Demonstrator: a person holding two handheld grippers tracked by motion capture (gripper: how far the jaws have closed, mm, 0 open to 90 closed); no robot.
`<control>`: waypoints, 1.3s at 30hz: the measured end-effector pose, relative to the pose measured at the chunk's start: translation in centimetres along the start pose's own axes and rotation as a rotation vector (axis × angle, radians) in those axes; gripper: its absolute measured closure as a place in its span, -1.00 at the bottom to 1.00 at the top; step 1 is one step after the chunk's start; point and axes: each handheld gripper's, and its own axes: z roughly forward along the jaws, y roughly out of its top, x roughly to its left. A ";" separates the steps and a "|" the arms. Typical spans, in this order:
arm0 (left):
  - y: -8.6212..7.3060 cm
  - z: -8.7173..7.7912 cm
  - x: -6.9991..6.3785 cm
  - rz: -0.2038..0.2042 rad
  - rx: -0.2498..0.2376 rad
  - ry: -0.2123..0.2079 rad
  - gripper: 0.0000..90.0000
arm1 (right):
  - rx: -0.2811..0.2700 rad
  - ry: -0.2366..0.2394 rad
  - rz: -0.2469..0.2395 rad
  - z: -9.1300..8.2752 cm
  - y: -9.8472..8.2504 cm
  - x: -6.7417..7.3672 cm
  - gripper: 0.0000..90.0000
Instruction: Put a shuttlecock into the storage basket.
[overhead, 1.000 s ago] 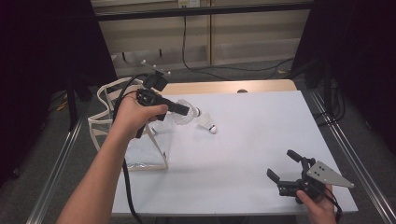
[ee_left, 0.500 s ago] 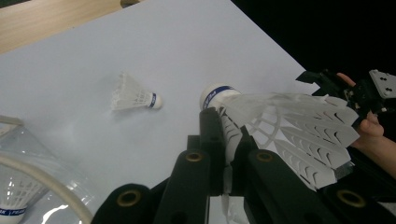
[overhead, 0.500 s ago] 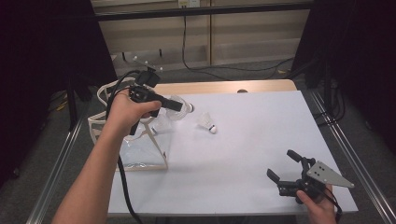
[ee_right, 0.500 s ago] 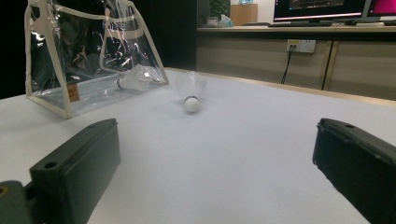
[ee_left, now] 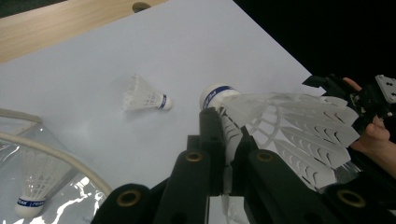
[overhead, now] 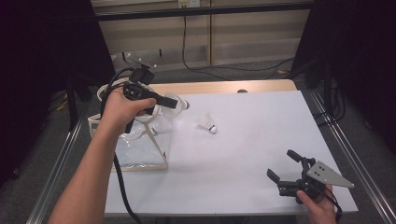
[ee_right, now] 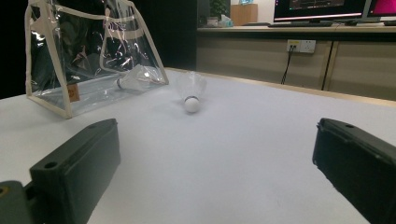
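My left gripper (overhead: 173, 103) is shut on the feather skirt of a white shuttlecock (ee_left: 289, 126) with a blue band on its cork, and holds it in the air by the mouth of a clear plastic bag (overhead: 140, 149). Another shuttlecock (ee_left: 35, 184) lies inside that bag, also seen through its wall (ee_right: 137, 78). A third shuttlecock (overhead: 207, 122) lies on the white table (overhead: 261, 135) to the right of the bag. At the table's front right, my right gripper (overhead: 281, 163) rests low and open, with nothing between its jaws (ee_right: 215, 158).
The bag (ee_right: 88, 56) stands upright with cream trim and handles at the table's left edge. A strip of bare wood (overhead: 224, 87) runs along the far edge. A black cable (overhead: 119, 177) trails from the left gripper down the left side. Metal rails flank the table.
My left hand has shifted slightly to the left with the shuttlecock, closer over the bag's mouth. The right gripper and the loose shuttlecock have stayed put.
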 end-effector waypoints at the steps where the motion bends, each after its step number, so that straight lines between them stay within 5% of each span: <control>1: 0.0 -0.1 0.0 -0.002 0.000 0.000 0.99 | 0.000 0.000 0.001 0.0 0.0 0.0 -0.99; 39: 0.4 -2.7 1.7 -0.035 -0.021 0.066 0.99 | 0.001 0.000 0.000 0.0 0.0 0.0 -0.99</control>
